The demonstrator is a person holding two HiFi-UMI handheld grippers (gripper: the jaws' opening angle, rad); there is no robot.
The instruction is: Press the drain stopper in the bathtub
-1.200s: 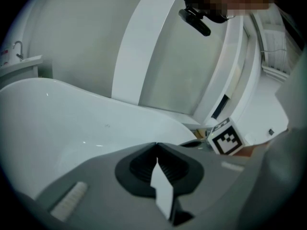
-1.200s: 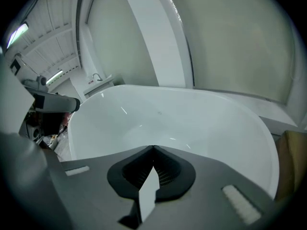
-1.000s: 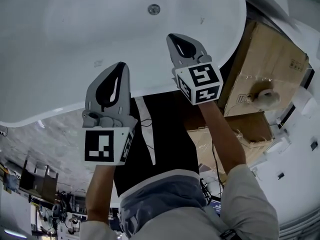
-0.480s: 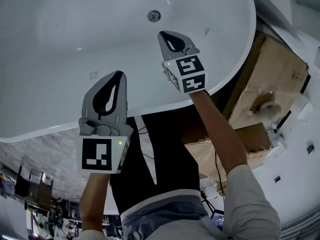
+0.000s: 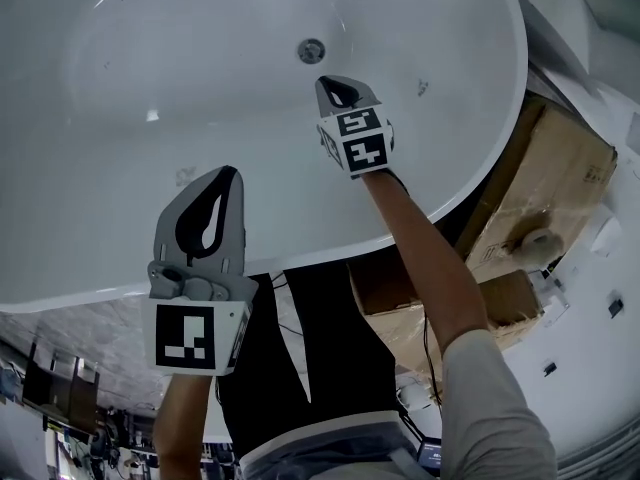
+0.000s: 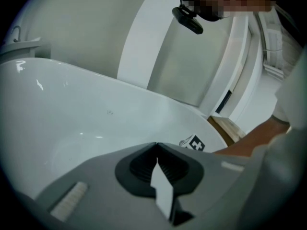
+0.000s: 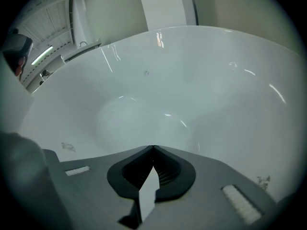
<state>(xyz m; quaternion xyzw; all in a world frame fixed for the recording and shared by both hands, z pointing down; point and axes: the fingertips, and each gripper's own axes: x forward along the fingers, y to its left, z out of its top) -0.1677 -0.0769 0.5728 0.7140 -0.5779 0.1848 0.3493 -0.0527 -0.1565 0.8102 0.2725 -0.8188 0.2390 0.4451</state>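
A white oval bathtub [image 5: 120, 268] fills the top of the head view. Its round chrome drain stopper [image 5: 311, 50] sits in the tub floor near the far end. My right gripper [image 5: 335, 80] is inside the tub, shut and empty, its tips a short way in front of the stopper. My left gripper [image 5: 230, 171] is shut and empty too, held over the near rim of the tub. In the right gripper view the shut jaws [image 7: 153, 147] point at the tub's smooth white floor [image 7: 144, 114]; the stopper is hidden there. The left gripper [image 6: 156, 144] faces the tub's inner wall [image 6: 72, 123].
Brown cardboard boxes [image 5: 540, 178] stand right of the tub, with a roll of tape [image 5: 538, 242] on one. A white wall panel [image 6: 158, 56] rises behind the tub. Grey marbled floor [image 5: 90, 328] lies at the lower left.
My right gripper has reached further into the tub, toward the drain stopper. The left gripper has stayed over the near rim.
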